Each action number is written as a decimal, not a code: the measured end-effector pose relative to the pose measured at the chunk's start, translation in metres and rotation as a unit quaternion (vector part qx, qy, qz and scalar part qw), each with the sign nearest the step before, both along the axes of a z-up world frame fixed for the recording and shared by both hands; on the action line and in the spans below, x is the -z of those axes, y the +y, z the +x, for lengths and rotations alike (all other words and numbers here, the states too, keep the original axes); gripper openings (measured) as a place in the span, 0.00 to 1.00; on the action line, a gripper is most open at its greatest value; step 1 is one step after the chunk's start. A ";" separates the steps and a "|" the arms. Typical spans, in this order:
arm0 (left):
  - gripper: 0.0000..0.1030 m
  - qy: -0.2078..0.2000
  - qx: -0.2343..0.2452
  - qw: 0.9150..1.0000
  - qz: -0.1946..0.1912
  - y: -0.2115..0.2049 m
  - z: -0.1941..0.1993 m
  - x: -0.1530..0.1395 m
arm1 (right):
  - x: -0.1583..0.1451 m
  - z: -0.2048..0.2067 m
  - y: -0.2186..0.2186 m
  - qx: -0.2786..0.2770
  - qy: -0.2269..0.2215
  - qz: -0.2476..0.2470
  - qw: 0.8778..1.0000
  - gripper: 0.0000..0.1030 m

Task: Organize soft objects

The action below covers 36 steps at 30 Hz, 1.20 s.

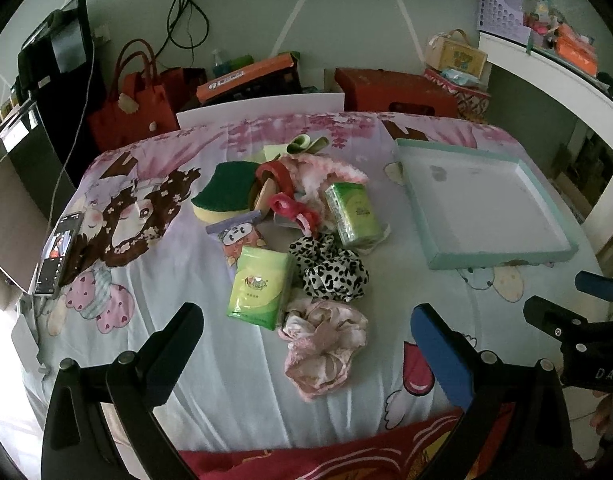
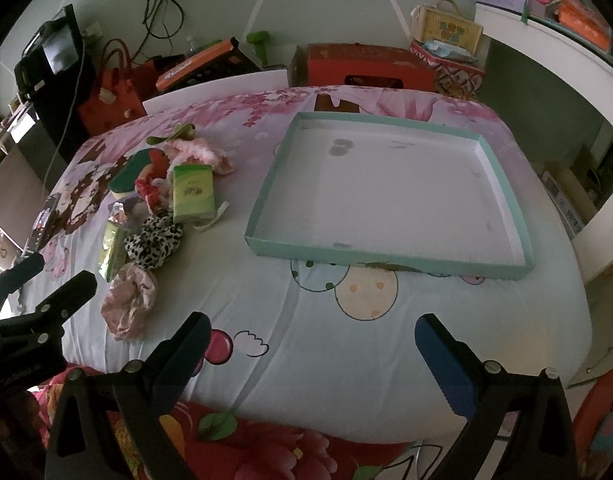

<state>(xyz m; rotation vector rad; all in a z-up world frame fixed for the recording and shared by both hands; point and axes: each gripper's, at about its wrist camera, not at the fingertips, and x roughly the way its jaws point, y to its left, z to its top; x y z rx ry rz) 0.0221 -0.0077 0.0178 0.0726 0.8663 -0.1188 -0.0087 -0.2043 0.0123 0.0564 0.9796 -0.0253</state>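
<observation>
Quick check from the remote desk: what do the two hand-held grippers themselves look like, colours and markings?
Both look alike: the left hand-held gripper and right hand-held gripper have black angular frames with silver bolt heads and two tapered fingers faced with dark blue pads. In the left wrist view, the right unit's side carries white lettering starting "DAS". No cables or sleeves show.

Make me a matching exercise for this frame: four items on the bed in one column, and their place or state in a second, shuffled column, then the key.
Things:
1. pink scrunchie
2. teal tray
3. phone
4. green sponge

Places or states:
A. at the bed's left edge, screen lit
B. nearest the left gripper, at the front of the pile
C. empty, to the right of the pile
D. at the back left of the pile

Pairs: 1-B, 2-C, 3-A, 4-D
</observation>
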 end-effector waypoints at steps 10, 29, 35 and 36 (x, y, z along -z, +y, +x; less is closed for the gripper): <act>1.00 0.006 0.001 1.000 -0.003 0.001 0.004 0.000 | 0.001 0.007 0.000 0.001 0.004 0.001 1.000 1.00; 1.00 0.006 0.008 1.000 -0.008 -0.003 0.005 -0.004 | 0.001 0.008 -0.003 0.004 0.004 -0.003 1.000 1.00; 1.00 0.006 0.008 1.000 -0.009 -0.002 0.006 -0.005 | -0.001 0.008 -0.004 0.005 0.004 -0.004 1.000 1.00; 1.00 0.006 0.008 1.000 -0.009 -0.002 0.005 -0.005 | -0.001 0.008 -0.004 0.006 0.004 -0.004 1.000 1.00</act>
